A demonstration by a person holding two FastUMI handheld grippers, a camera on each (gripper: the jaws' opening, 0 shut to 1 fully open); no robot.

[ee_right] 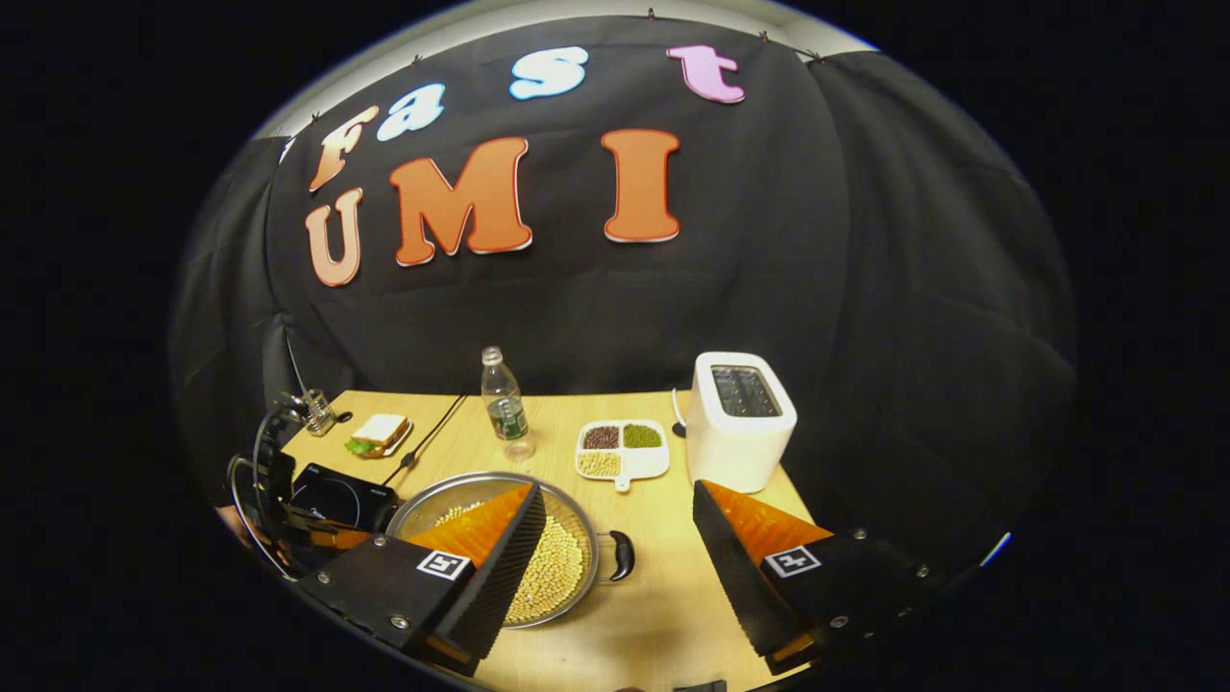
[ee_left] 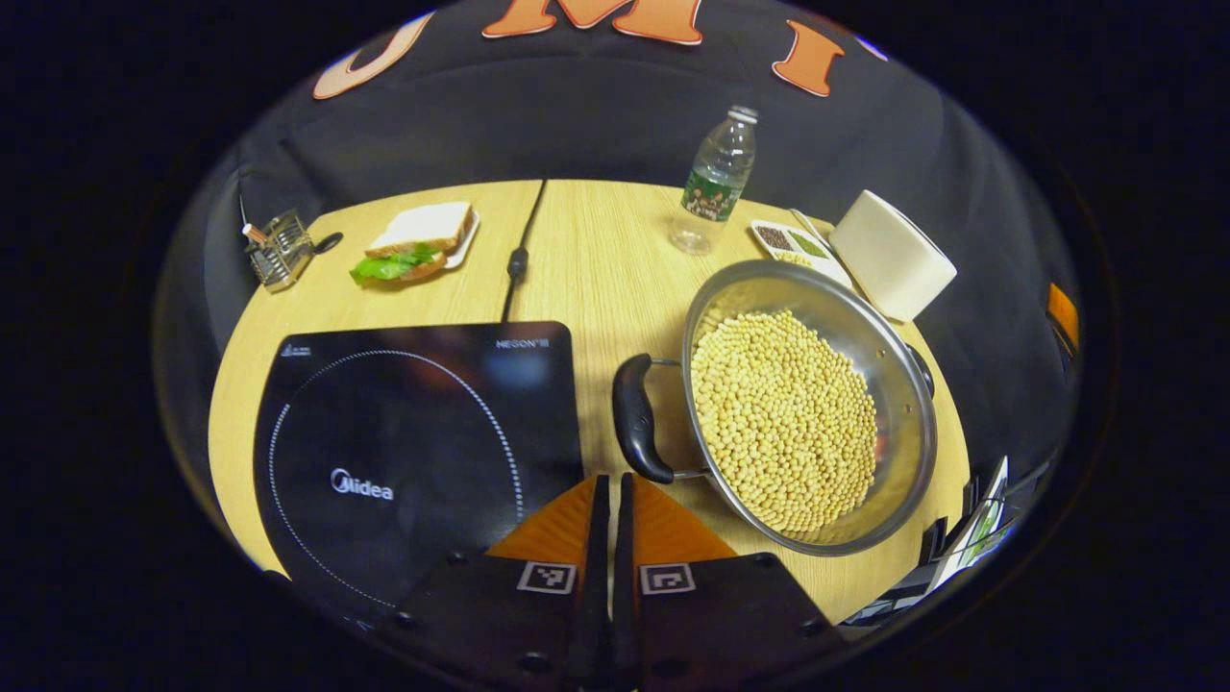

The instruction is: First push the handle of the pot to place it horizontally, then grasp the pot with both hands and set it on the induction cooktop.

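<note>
Tabletop count
One pot (ee_left: 812, 408), one cooktop (ee_left: 413, 452), one bottle (ee_left: 716, 183), one sandwich (ee_left: 415, 240), one toaster (ee_right: 740, 418), one divided dish (ee_right: 622, 448).

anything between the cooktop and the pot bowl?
Only the pot's near black handle, over bare table, between cooktop and pot; seen in the left gripper view.
</note>
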